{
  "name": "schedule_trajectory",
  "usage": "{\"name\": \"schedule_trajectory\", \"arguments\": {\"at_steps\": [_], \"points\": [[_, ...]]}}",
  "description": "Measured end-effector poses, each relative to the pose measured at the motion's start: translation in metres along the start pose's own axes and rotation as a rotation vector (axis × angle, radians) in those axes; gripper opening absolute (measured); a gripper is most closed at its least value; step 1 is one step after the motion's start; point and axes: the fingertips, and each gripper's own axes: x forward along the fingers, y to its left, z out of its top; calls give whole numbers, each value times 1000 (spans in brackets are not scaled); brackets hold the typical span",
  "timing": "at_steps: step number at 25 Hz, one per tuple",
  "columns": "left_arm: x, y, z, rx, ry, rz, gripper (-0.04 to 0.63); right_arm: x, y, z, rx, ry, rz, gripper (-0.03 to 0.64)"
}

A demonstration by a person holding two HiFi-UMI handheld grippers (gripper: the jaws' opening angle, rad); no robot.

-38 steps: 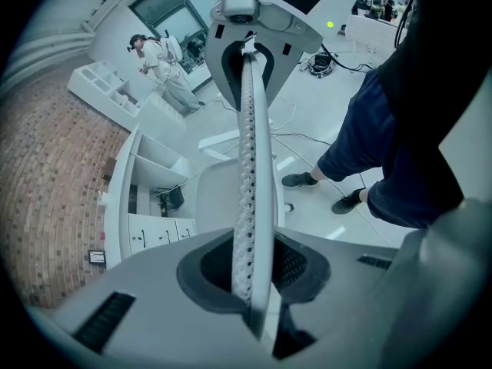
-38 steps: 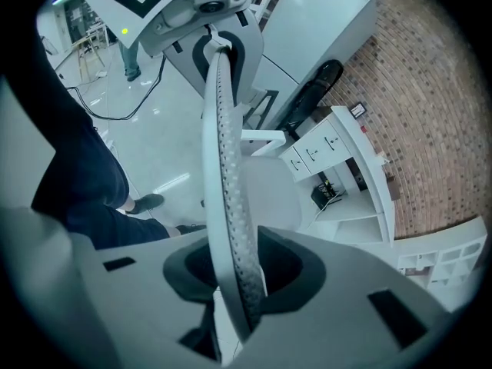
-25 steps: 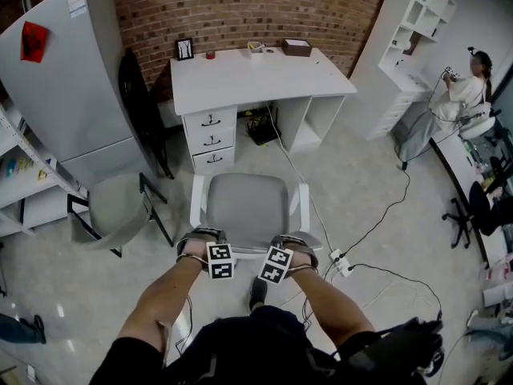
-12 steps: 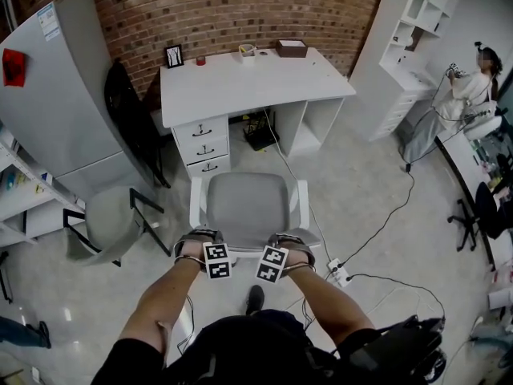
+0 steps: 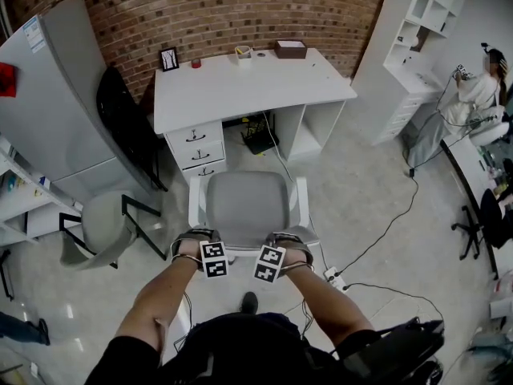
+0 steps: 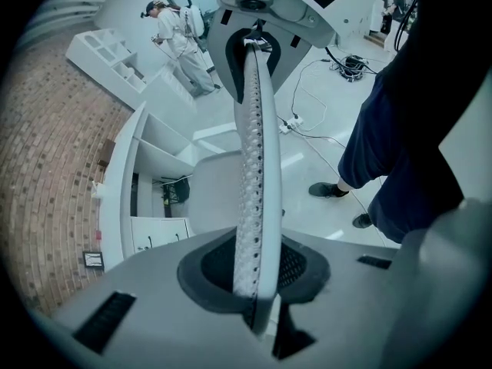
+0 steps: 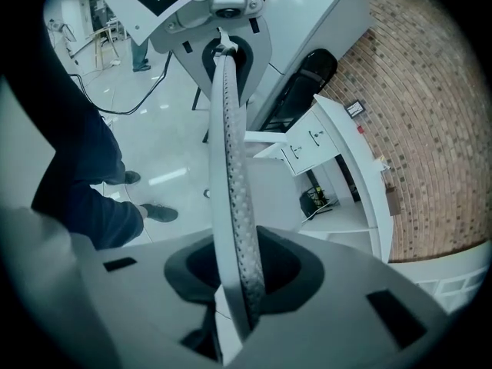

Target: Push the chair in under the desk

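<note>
The left tool (image 5: pixel 196 239) and the right tool (image 5: pixel 290 241) both point steeply down onto the top edge of the chair (image 5: pixel 247 203), the left one near its left corner and the right one near its right corner. Each tool is closed narrowly on this edge: in the left gripper view and in the right gripper view the thin backrest (image 6: pixel 252 167) runs straight between the jaws, which press on it from both sides. The chair has a grey seat, a white frame with white armrests, and a pale backrest full of small holes. It stands on the light floor in front of the white worktop (image 5: pixel 248 87), with the seat not under it and its front edge close to the drawer unit (image 5: pixel 195 151). This unit, with three drawers and black handles, stands ahead of the left part of the chair. The open space under the worktop is ahead of the right part. A black object (image 5: pixel 258 135) sits in that space, and a cable (image 5: pixel 288 171) runs from there past the chair's right side toward a power strip (image 5: pixel 331 275). To the left stand a second grey chair (image 5: pixel 104 227) with a black frame and a tall grey cabinet (image 5: pixel 64 111). On the worktop, near the brick wall (image 5: pixel 240 10), are a picture frame (image 5: pixel 169 58) and a brown box (image 5: pixel 290 49).
</note>
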Motion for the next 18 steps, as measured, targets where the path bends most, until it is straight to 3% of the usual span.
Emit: {"name": "schedule_trajectory", "arguments": {"at_steps": [18], "points": [[23,56,47,13,-6,16,46,21,-66,-43,-33,-18,-34,92]]}}
